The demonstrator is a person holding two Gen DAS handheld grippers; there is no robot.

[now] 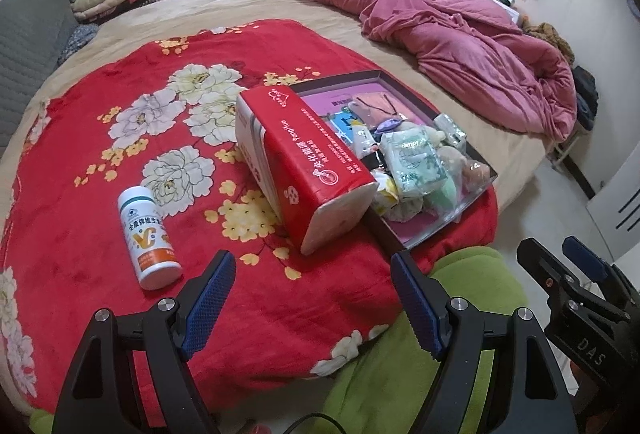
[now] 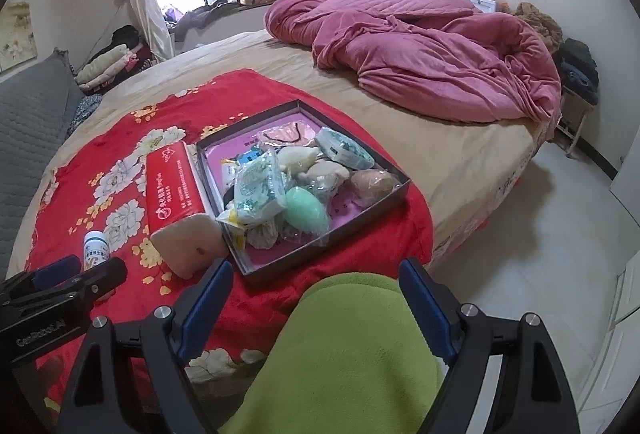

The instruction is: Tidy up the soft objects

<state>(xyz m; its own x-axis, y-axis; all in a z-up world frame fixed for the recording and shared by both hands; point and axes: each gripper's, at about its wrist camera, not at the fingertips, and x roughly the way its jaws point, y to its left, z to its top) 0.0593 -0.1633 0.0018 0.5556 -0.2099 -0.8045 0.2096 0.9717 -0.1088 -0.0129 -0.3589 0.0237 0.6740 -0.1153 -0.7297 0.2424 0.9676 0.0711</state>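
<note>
A red tissue pack (image 1: 304, 169) lies on the red floral blanket (image 1: 100, 169), leaning against a dark shallow box (image 1: 340, 77). The box (image 2: 324, 246) holds several soft things: tissue packets (image 2: 256, 185), a mint green egg shape (image 2: 302, 209), cream plush pieces (image 2: 304, 157) and a brown lump (image 2: 372, 181). A white vitamin bottle (image 1: 146, 238) lies left of the pack. My left gripper (image 1: 312, 266) hovers open just short of the pack's near end, nothing between its fingers. My right gripper (image 2: 316, 274) stands open short of the box, above green fleece cloth (image 2: 340, 354).
A crumpled pink quilt (image 2: 420, 53) covers the far right of the bed. A grey padded headboard (image 1: 28, 33) stands at the left. Folded clothes (image 2: 108, 67) lie by the window. Pale floor (image 2: 540, 234) runs along the bed's right edge.
</note>
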